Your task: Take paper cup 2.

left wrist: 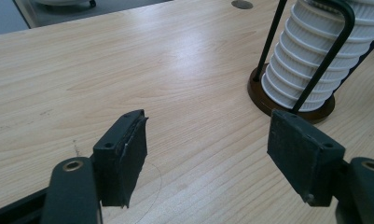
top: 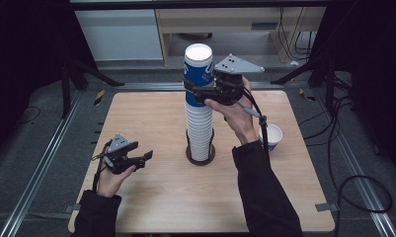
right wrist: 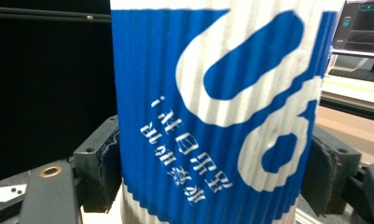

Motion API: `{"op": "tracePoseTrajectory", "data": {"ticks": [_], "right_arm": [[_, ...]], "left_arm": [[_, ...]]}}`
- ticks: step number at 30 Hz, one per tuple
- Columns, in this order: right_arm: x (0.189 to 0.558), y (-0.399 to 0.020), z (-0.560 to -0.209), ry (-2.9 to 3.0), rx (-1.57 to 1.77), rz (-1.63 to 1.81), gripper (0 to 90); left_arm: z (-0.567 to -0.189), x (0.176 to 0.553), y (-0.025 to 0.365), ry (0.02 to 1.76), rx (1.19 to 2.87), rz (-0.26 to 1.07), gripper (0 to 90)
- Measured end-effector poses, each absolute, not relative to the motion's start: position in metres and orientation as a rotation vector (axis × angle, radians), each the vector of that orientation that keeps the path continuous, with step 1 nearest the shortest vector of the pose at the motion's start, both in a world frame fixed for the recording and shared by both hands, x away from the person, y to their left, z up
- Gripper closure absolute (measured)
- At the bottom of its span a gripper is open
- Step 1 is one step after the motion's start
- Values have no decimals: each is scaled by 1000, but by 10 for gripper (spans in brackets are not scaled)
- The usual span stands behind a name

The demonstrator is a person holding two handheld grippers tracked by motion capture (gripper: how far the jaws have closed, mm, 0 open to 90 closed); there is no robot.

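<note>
A tall stack of upturned white ribbed paper cups stands in a black wire holder at the table's middle. The top cup is blue with white lettering, and my right gripper is shut on its side, high above the table. In the right gripper view the blue cup sits squeezed between both pads. My left gripper rests low at the table's left with its jaws open and nothing between them. In the left gripper view its pads stand apart over bare wood, with the stack to the upper right.
A single white cup stands upright near the right edge of the wooden table, beside the right sleeve. The holder's round brown base and black rods enclose the stack. A cable trails from the right gripper across the table.
</note>
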State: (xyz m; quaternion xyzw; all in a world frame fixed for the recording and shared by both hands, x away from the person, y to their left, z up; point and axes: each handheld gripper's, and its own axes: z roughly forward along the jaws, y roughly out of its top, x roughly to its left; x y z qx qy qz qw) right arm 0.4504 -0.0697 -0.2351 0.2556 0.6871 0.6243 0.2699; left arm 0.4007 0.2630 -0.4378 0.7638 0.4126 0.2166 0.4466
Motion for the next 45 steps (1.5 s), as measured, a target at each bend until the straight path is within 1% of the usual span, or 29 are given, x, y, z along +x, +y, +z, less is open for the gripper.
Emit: {"op": "tracePoseTrajectory", "data": {"ticks": [17,25,34,45], "right_arm": [[440,-86,-210,1763,660,1732,210],[424,-113,-206,1732,660,1700,210],[410,-147,-223,1748,696,1633,210],[399,-170,-265,1818,735,1600,210]], "left_arm": [[-438,401,263,1025,1891,531,293],[-438,400,261,1024,1897,528,300],[-436,399,259,1015,1897,530,298],[-435,397,255,996,1900,516,292]]}}
